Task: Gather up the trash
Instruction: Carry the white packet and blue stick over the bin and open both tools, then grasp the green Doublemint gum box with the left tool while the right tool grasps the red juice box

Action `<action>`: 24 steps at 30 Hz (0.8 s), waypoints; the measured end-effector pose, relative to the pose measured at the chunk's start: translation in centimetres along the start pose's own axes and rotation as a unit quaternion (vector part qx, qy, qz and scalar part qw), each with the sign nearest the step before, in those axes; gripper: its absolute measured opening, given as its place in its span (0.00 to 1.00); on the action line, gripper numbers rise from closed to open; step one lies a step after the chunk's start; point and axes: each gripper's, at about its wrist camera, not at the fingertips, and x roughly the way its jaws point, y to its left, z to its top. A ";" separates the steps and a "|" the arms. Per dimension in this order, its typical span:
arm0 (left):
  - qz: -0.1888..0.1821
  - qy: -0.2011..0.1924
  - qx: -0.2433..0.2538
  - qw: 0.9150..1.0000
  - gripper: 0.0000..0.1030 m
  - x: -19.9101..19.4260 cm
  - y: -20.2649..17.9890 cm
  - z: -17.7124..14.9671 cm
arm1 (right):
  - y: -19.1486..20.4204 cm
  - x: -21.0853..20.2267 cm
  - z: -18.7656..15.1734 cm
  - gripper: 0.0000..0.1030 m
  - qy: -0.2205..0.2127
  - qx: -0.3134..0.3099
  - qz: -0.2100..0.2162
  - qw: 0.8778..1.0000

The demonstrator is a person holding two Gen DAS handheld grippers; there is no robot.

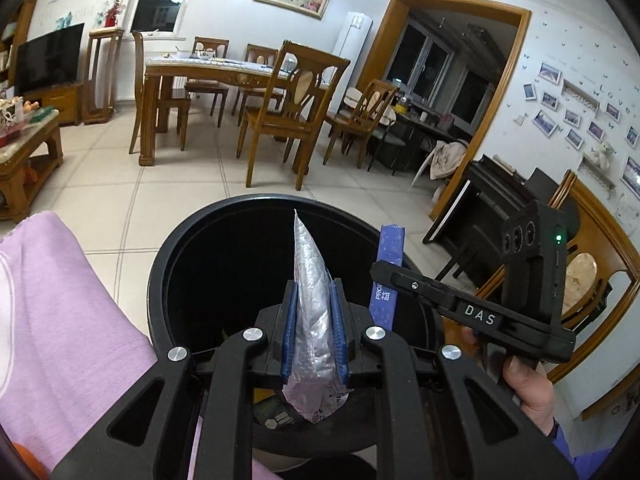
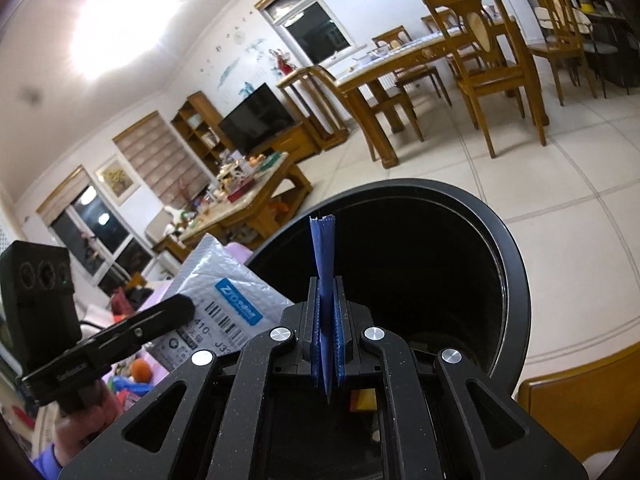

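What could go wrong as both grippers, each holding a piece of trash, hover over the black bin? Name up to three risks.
1. The silver mailer bag in the left gripper is wide and light; once released it may catch on the black bin rim rather than drop in.
2. The blue sachet held by the right gripper sits near the rim in the left view, so it might fall outside.
3. The grippers are close together and could bump.

Silver mailer (image 1: pixel 310 312), blue wrapper (image 2: pixel 325 264), black bin (image 1: pixel 160 280) (glossy rim).
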 end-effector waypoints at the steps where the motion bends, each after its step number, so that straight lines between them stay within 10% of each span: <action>1: 0.002 0.001 0.000 1.000 0.17 0.1 0.0 -0.1 | -0.1 0.1 -0.1 0.07 0.001 0.001 0.000 1.000; 6: 0.014 0.006 0.000 1.000 0.19 0.3 0.2 0.0 | 0.1 0.7 0.1 0.11 0.004 0.002 0.001 1.000; 8: 0.019 0.010 0.001 1.000 0.20 0.3 0.2 0.0 | 0.3 0.9 0.1 0.38 0.003 0.005 0.002 1.000; 11: 0.025 0.008 -0.004 1.000 0.39 -0.2 0.0 0.4 | 0.9 0.8 -0.2 0.51 -0.003 0.002 0.001 1.000; 13: 0.032 -0.003 -0.004 0.999 0.61 -1.1 -0.1 0.5 | 1.5 0.8 -0.2 0.51 -0.005 -0.002 -0.001 1.000; 24: 0.070 -0.057 -0.007 0.996 0.72 -12.6 1.4 -2.0 | 9.8 0.0 -1.3 0.61 0.004 -0.053 0.024 0.998</action>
